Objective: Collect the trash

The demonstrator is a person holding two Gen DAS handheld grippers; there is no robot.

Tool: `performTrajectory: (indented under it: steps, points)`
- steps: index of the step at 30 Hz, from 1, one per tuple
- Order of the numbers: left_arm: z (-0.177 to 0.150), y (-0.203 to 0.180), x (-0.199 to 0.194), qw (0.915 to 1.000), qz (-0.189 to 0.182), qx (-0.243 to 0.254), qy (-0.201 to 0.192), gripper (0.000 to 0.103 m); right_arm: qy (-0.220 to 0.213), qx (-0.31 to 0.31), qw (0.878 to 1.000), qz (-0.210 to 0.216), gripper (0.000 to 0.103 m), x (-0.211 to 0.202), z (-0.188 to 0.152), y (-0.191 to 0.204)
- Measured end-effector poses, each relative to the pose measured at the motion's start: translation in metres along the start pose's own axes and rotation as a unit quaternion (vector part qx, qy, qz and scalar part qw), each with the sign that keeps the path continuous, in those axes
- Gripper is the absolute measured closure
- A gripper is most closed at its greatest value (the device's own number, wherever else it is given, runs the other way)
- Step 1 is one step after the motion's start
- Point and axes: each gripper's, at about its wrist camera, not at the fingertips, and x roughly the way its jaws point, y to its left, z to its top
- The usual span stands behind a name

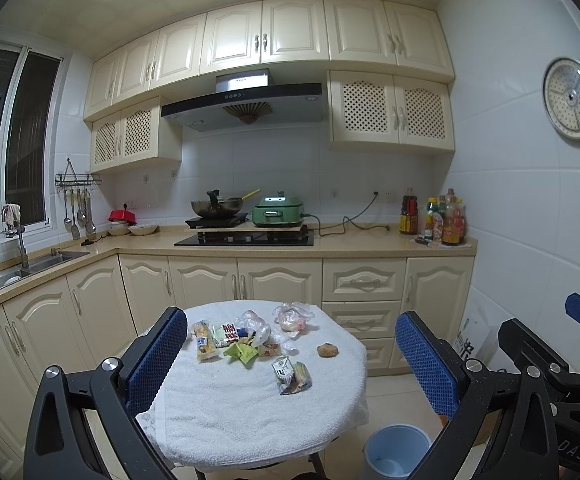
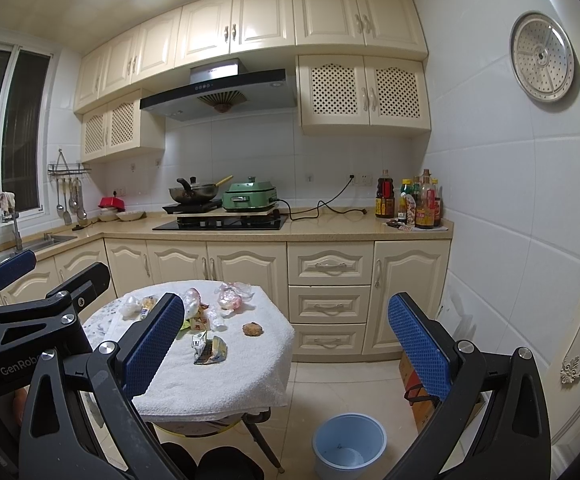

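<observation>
Left gripper (image 1: 290, 356): jaws spread wide, nothing between the pads, held high and short of the table. Right gripper (image 2: 286, 340): likewise released and empty, beside the left one.

Table (image 1: 250, 420): small, round, draped in a white towel. Trash all sits on the far half. Crumpled drink carton (image 1: 291, 376) lies nearest the centre, alone. Brown crumbly lump (image 1: 327, 350) toward the right edge, apart from the rest. Cluster toward the far-left edge: snack wrapper (image 1: 204, 345), green wrapper (image 1: 242, 353), clear plastic bag (image 1: 256, 326). A second bag with pinkish contents (image 1: 291, 318) sits near the far edge.

Bin (image 2: 349, 446): pale blue, open, on the floor just off the near-right edge of the table; nearly empty.

Handling judgement: all pieces light. Wrappers and bags are soft and slippery film, so pinch a raised fold, not a flat face. Carton is semi-stiff; grip across its flattened body. The lump looks fragile; close gently on its sides or it may crumble.
</observation>
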Motion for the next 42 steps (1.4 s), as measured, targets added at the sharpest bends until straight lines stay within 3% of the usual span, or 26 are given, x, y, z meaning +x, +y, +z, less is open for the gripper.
performTrajectory:
  steps: [14,19,26,30,36,42]
  points:
    - [-0.006,0.002,0.011,1.0,-0.003,0.0,0.005,0.001,0.009,0.004,1.0,-0.004,0.0,0.002,-0.004,0.003]
    - [-0.014,0.014,0.037,0.9993,-0.018,0.007,0.031,0.001,0.024,0.009,1.0,-0.004,0.0,0.025,-0.02,0.004]
    - [-0.023,0.065,0.107,0.9962,0.032,-0.007,0.08,0.001,0.083,0.018,0.996,0.017,0.0,0.098,-0.046,0.003]
    - [-0.026,0.089,0.149,0.9915,0.035,-0.029,0.122,0.001,0.125,0.016,0.991,0.031,0.0,0.147,-0.062,0.012]
    - [-0.027,0.107,0.229,0.9777,0.041,-0.047,0.201,0.001,0.193,0.002,0.98,0.048,0.0,0.235,-0.09,0.033]
    - [-0.038,0.133,0.303,0.9628,0.07,-0.058,0.254,0.001,0.265,-0.016,0.959,0.103,0.0,0.317,-0.128,0.078]
